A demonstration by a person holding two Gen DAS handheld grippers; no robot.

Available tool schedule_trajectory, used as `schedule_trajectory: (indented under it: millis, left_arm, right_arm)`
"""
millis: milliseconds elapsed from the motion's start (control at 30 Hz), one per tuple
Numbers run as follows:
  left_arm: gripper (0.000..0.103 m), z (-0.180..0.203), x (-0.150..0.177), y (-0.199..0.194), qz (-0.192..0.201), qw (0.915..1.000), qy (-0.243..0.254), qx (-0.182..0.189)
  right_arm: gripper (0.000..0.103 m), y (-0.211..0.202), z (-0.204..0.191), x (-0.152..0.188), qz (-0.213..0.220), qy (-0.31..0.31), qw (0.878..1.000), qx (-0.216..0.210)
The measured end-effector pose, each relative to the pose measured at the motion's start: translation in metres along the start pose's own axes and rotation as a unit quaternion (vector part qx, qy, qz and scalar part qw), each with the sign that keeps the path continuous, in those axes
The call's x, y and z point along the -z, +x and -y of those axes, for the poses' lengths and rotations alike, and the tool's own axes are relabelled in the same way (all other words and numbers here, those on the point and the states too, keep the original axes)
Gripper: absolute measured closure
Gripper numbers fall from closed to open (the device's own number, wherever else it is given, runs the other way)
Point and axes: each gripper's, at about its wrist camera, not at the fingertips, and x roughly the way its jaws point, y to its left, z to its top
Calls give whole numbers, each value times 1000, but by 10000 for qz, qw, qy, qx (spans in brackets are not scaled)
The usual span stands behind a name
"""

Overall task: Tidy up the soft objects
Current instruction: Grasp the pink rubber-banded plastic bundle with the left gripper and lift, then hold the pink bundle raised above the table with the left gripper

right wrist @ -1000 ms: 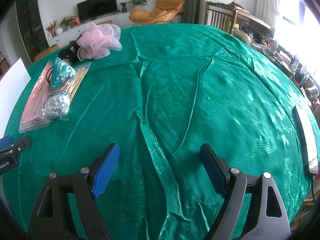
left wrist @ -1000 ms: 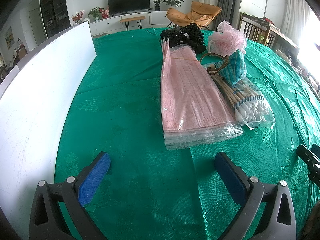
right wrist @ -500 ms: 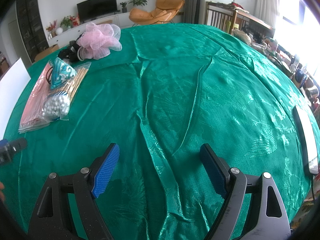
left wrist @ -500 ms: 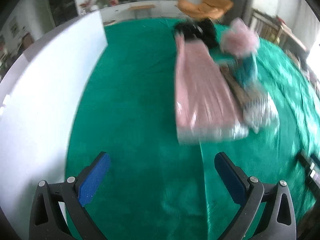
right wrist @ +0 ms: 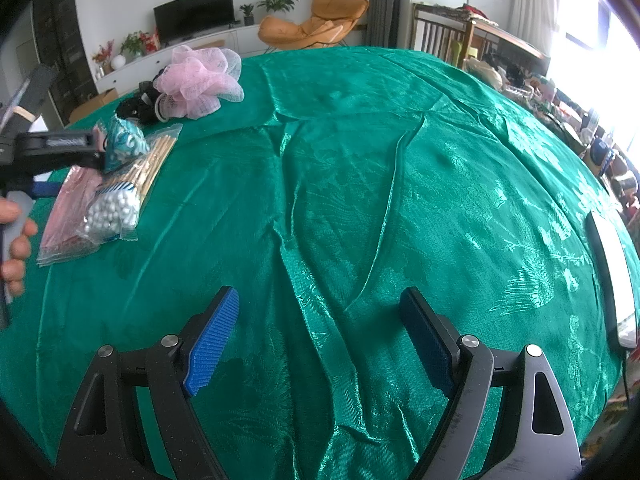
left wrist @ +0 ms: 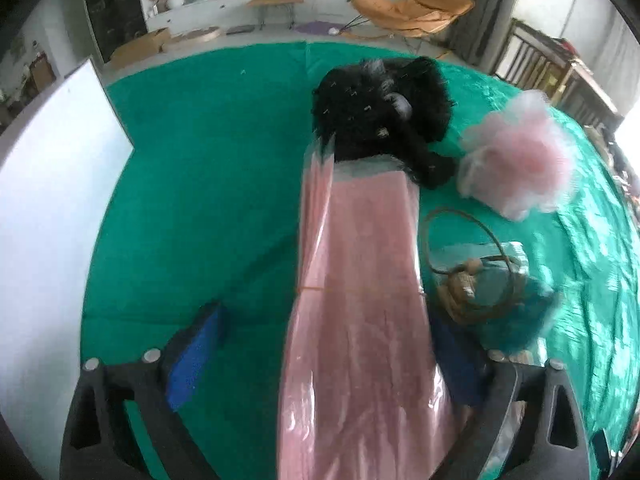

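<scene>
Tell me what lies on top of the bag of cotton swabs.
A teal patterned pouch rests on the far stick end of the bag of cotton swabs; the white tips stay uncovered. What the pouch holds cannot be seen.

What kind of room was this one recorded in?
Most likely a home living room: a flat TV on a long white cabinet, an orange lounge chair and potted plants stand behind the green-clothed table.

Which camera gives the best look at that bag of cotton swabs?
The right wrist view: the bag of cotton swabs lies whole and sharp on the green cloth. The left wrist view hides it almost entirely behind its own claw.
</scene>
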Motion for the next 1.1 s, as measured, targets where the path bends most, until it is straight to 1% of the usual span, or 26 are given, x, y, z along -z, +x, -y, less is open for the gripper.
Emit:
schedule_trajectory:
  millis: [33, 67, 100, 133, 167, 233, 333, 400, 433, 467, 500, 533, 567, 600, 633, 667, 700, 767, 1100]
  left_arm:
    - [34, 1, 1, -2, 55, 10000, 43, -23]
    - [47, 1, 4, -7, 139, 9999, 96, 13]
    - [57, 0, 8, -13, 175, 9997, 134, 103]
    - [60, 0, 13, -17, 153, 9997, 145, 125]
    - [61, -3, 20, -23, 136, 9997, 134, 165]
    - [65, -9, 37, -38, 96, 9994, 105, 328]
    - [65, -22, 75, -65, 100, 9991, 154, 395]
    - [65, -28, 99, -79, 148, 9990, 254, 348]
    - [64, -32, 112, -84, 172, 9989, 289, 329]
    - [62, -34, 118, -87, 203, 9988, 298, 333]
    - [51, -37, 129, -87, 271, 9986, 328, 312]
    - [35, -37, 134, -86, 281, 9986, 360, 278]
    - [29, -39, 137, -81, 291, 9985, 402, 214]
    - [20, -37, 142, -81, 457, 9974, 539, 125]
    - [12, -40, 144, -82, 471, 9972, 584, 42]
    - [9, -37, 145, -80, 588, 9967, 555, -35]
    - [4, -40, 145, -79, 624, 9969, 475, -78]
    - [0, -46, 145, -75, 575, 9979, 292, 9]
    - [0, -43, 147, -74, 602, 9977, 299, -41]
  right_arm:
    - [18, 0, 0, 0, 0, 0, 10000, 0]
    - [18, 0, 0, 0, 1, 1, 10000, -1]
    - [18, 0, 0, 0, 1, 0, 10000, 0]
    - [18, 0, 0, 0, 1, 0, 10000, -1]
    - [18, 0, 0, 0, 0, -2, 10000, 0]
    - [18, 0, 0, 0, 1, 2, 10000, -2]
    - [18, 0, 0, 0, 1, 4, 10000, -5]
    - [18, 0, 0, 0, 1, 3, 10000, -4]
    - [18, 0, 0, 0, 1, 1, 10000, -2]
    - [18, 0, 0, 0, 0, 2, 10000, -2]
    - [18, 0, 0, 0, 0, 2, 10000, -2]
    - [18, 0, 0, 0, 0, 2, 10000, -3]
    - [18, 0, 0, 0, 0, 3, 10000, -4]
    - [18, 0, 0, 0, 0, 4, 10000, -5]
    - [18, 0, 0, 0, 1, 4, 10000, -6]
    - [18, 0, 0, 0, 1, 5, 10000, -8]
    - [18, 0, 0, 0, 1, 6, 10000, -9]
    - [18, 0, 0, 0, 1, 3, 10000, -6]
    - [18, 0, 0, 0, 1, 4, 10000, -7]
